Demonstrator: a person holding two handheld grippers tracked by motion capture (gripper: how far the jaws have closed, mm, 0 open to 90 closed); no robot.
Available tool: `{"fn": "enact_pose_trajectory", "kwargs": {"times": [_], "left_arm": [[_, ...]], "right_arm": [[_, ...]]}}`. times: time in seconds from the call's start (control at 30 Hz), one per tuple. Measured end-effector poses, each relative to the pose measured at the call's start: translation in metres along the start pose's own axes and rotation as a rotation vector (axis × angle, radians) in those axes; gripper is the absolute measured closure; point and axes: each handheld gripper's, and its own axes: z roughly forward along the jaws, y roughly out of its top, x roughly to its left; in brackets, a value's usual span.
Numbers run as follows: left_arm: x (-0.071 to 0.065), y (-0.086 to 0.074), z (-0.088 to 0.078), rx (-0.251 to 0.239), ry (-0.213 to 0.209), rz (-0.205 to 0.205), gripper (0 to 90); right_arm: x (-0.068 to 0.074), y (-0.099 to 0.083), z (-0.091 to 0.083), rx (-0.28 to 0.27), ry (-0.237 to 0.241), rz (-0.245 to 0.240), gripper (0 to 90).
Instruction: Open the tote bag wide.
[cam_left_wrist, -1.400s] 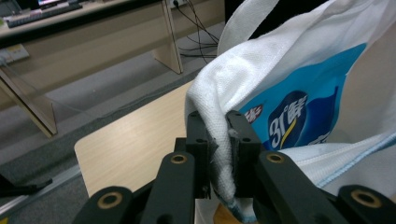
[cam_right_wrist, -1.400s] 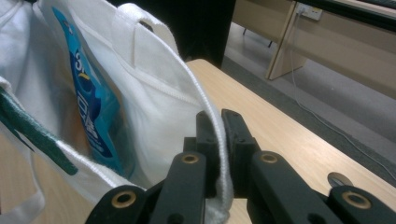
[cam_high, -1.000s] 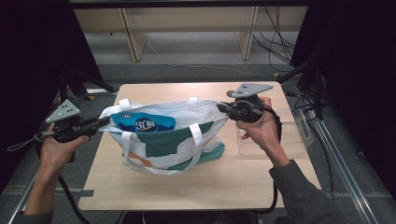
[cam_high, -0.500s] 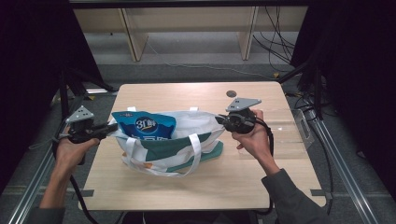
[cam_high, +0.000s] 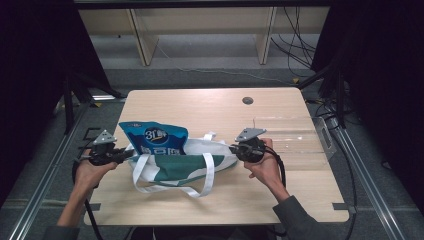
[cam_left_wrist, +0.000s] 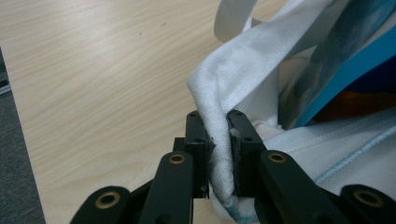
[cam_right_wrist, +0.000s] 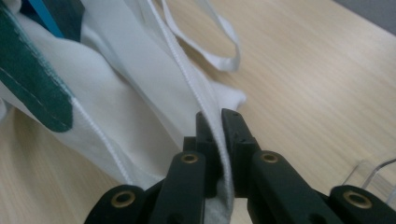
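White cloth tote bag (cam_high: 182, 167) with green panel and white handles lies on the light wooden table (cam_high: 210, 107), near its front edge. The left gripper (cam_left_wrist: 218, 140) pinches one side hem, the right gripper (cam_right_wrist: 219, 135) pinches the opposite hem, probably to stretch the mouth open around the blue snack packet (cam_high: 155, 137) (half inside). Compared with a half second earlier, bag and both grippers have moved closer to the person.
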Motion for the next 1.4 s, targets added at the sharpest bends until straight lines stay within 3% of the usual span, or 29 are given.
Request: {"fn": "enact_pose_trajectory", "kwargs": {"times": [0.03, 0.07, 0.1, 0.2, 0.3, 0.33, 0.4, 0.5, 0.57, 0.63, 0.67, 0.73, 0.77, 0.83, 0.9, 0.97, 1.0, 1.03, 1.1, 1.13, 1.17, 1.2, 1.27, 1.3, 1.4], "left_arm": [[0.0, -0.001, 0.001, 0.019, -0.001, 0.015, 80.0], [-0.002, -0.003, 0.003, 0.021, 0.003, -0.003, 79.9], [0.0, -0.005, 0.005, 0.052, -0.001, 0.023, 80.0], [0.0, -0.013, 0.014, 0.074, -0.015, 0.01, 79.9], [0.001, -0.019, 0.022, 0.105, -0.017, 0.003, 79.9], [0.001, -0.02, 0.024, 0.105, -0.027, -0.007, 79.9], [0.0, -0.022, 0.028, 0.109, -0.032, -0.015, 79.9], [0.0, -0.023, 0.028, 0.11, -0.039, -0.014, 80.0], [0.0, -0.022, 0.026, 0.111, -0.036, -0.012, 79.9], [0.001, -0.02, 0.024, 0.121, -0.037, -0.005, 77.4], [0.001, -0.019, 0.023, 0.108, -0.027, -0.019, 76.2], [0.002, -0.016, 0.017, 0.088, 0.0, 0.017, 69.5], [0.004, -0.015, 0.014, 0.075, 0.005, 0.014, 63.6], [0.006, -0.01, 0.006, 0.063, -0.005, -0.012, 56.0], [0.008, -0.004, -0.001, 0.007, 0.013, -0.009, 50.3], [0.008, 0.003, -0.006, -0.005, 0.009, 0.001, 49.8], [0.009, 0.005, -0.007, 0.01, 0.013, 0.026, 48.2], [0.009, 0.006, -0.006, -0.014, 0.018, 0.03, 47.5], [0.01, 0.011, -0.006, 0.014, 0.014, 0.041, 47.1], [0.01, 0.012, -0.007, 0.031, 0.01, 0.035, 45.0], [0.01, 0.014, -0.006, 0.016, 0.007, 0.02, 45.0], [0.013, 0.017, -0.007, 0.029, 0.002, 0.051, 45.1], [0.013, 0.02, -0.007, 0.022, -0.006, 0.036, 45.6], [0.013, 0.02, -0.005, -0.001, -0.011, 0.028, 46.6], [0.014, 0.023, 0.0, 0.014, -0.041, 0.02, 47.2]], "right_arm": [[0.0, 0.0, 0.0, 0.0, 0.0, 0.0, 86.4], [0.002, -0.002, 0.002, 0.007, -0.01, 0.006, 86.4], [0.003, -0.002, 0.003, 0.02, -0.012, 0.002, 86.4], [0.004, -0.004, 0.007, 0.025, -0.022, -0.017, 86.4], [0.008, -0.008, 0.016, 0.068, -0.014, -0.033, 86.4], [0.009, -0.01, 0.02, 0.056, -0.028, -0.032, 86.4], [0.011, -0.015, 0.028, 0.089, -0.016, -0.049, 86.4], [0.014, -0.022, 0.038, 0.134, -0.008, -0.014, 86.5], [0.012, -0.022, 0.04, 0.139, -0.016, -0.023, 86.4], [0.011, -0.022, 0.038, 0.146, 0.008, -0.028, 86.3], [0.012, -0.022, 0.039, 0.128, 0.007, -0.012, 86.2], [0.01, -0.021, 0.036, 0.128, 0.01, 0.008, 83.3], [0.009, -0.019, 0.033, 0.121, 0.003, 0.012, 78.2], [0.007, -0.015, 0.025, 0.083, -0.023, 0.013, 72.1], [0.006, -0.004, 0.006, 0.021, -0.004, 0.054, 64.0], [0.008, 0.001, -0.001, -0.009, -0.003, 0.058, 63.0], [0.009, 0.009, -0.009, -0.046, 0.012, 0.027, 60.7], [0.011, 0.013, -0.014, -0.066, 0.027, 0.026, 60.4], [0.018, 0.025, -0.026, -0.115, 0.046, -0.001, 59.0], [0.028, 0.036, -0.032, -0.146, 0.108, -0.013, 58.5], [0.028, 0.036, -0.032, -0.146, 0.108, -0.013, 58.5], [0.034, 0.04, -0.033, -0.149, 0.143, -0.012, 58.3], [0.046, 0.046, -0.028, -0.16, 0.193, -0.045, 57.0], [0.053, 0.048, -0.025, -0.133, 0.225, -0.044, 56.0], [0.066, 0.053, -0.011, -0.119, 0.27, -0.081, 55.0]]}}
